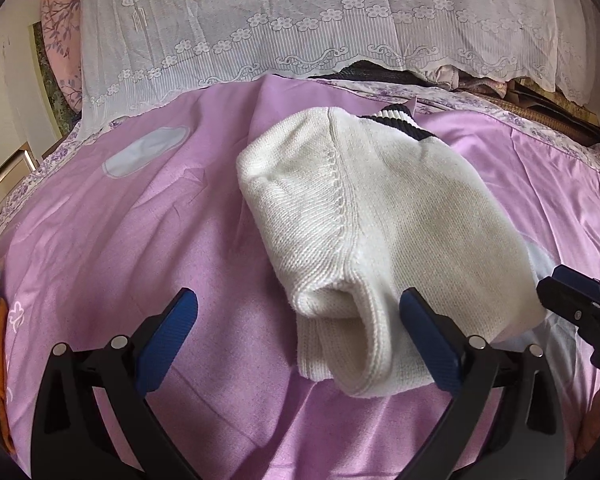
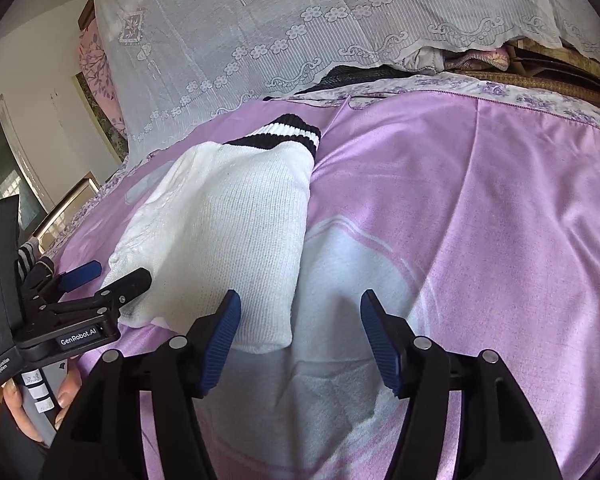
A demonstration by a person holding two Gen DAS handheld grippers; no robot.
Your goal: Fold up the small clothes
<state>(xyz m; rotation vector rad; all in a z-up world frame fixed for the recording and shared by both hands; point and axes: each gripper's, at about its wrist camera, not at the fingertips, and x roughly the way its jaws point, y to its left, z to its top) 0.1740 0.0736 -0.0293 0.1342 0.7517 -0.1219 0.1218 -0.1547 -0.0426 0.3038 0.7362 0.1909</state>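
Both claws are held spread, nothing gripped: left gripper (image 1: 298,322), right gripper (image 2: 300,316). Between them the folded white knit sweater (image 1: 380,216) is laid on the purple bedspread (image 1: 120,240). Soft, light, floppy knit is judged; a doubled edge is best pinched.

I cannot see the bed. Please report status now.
Left gripper open, right gripper open, both empty. White sweater folded on purple bedsheet. Nothing in the way.

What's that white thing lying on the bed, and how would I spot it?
Look at the bed's purple cover, below the lace cloth at its far end. In the middle lies a folded white knit sweater. It is the only knitted item there, with a black-and-white striped rib band at its far edge.
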